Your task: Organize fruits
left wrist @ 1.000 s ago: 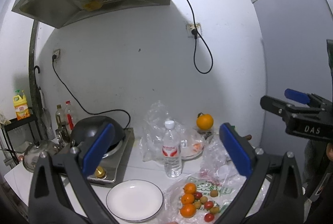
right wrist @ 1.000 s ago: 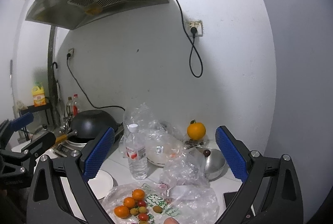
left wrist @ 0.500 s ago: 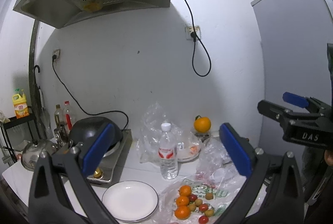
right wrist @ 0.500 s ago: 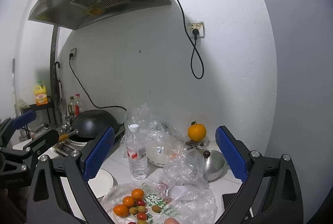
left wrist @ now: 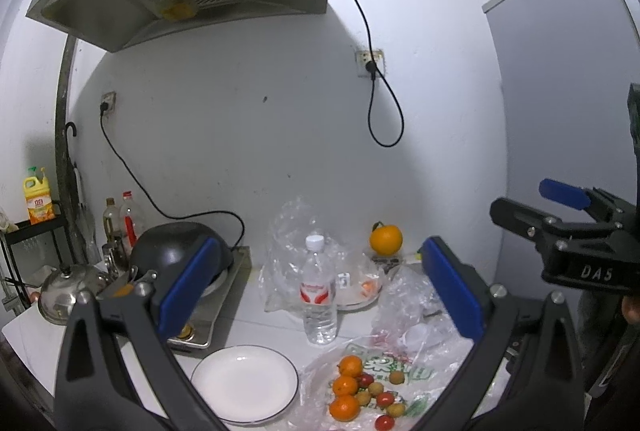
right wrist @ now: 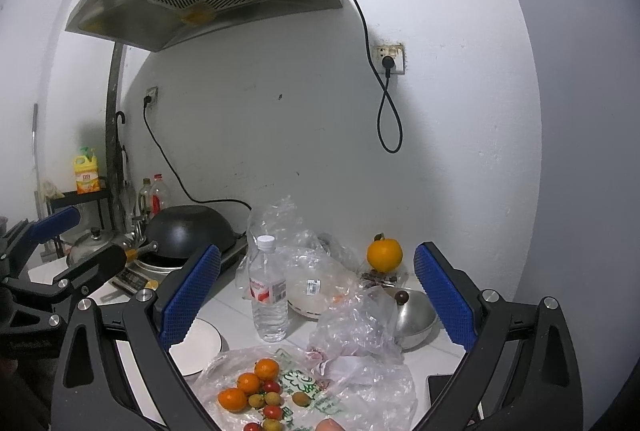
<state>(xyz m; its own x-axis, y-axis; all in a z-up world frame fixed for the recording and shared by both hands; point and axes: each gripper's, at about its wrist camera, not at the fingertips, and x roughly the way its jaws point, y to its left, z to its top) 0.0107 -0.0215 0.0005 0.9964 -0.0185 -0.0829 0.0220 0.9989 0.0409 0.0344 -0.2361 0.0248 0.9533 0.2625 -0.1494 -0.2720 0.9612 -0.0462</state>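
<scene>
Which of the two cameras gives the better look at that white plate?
The left wrist view: the white plate shows nearly whole, its dark rim clear, bare of fruit, beside the bag of fruit. In the right wrist view the plate is mostly hidden behind a blue pad, only a wedge showing.

Crinkled clear plastic bag (right wrist: 360, 383) under the right hand-held gripper (right wrist: 316, 299); glossy white plate (left wrist: 245, 383) left of it; shiny metal bowl (right wrist: 416, 319) right; matt black wok (right wrist: 188, 231) beyond.
</scene>
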